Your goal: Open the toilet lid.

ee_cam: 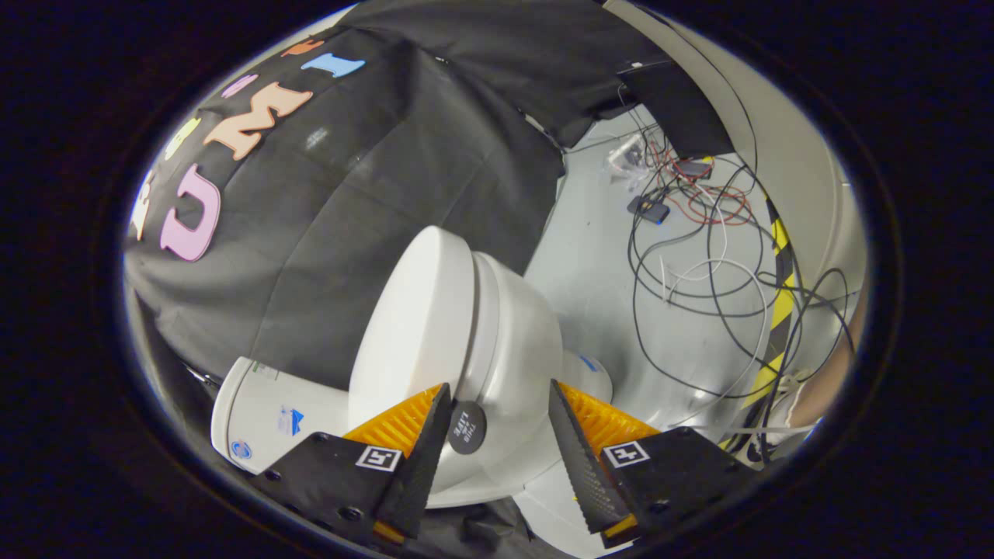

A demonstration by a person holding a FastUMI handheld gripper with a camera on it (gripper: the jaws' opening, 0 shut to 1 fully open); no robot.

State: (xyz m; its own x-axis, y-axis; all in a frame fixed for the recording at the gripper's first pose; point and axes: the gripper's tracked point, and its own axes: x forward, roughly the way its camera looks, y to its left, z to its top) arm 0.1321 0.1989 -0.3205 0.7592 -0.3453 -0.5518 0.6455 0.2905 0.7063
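Note:
The view is rolled on its side. A white toilet stands against the black cloth wall, its lid [411, 326] lying down flat on the seat rim [475, 310], with the bowl [524, 341] under it. The tank [264, 419] carries small stickers. My gripper [498, 387] is open and close to the toilet's edge. One fingertip [439, 404] lies on the lid side, the other fingertip [561, 407] on the bowl side. Between them is the lid-and-seat edge with a round dark sticker [467, 427]. I cannot tell whether either finger touches.
The grey floor [590, 279] beyond the bowl holds a tangle of black, white and red cables [699, 256] and small devices. A yellow-and-black tape strip [780, 310] runs along the floor edge. Part of a person's limb [831, 376] shows past the cables.

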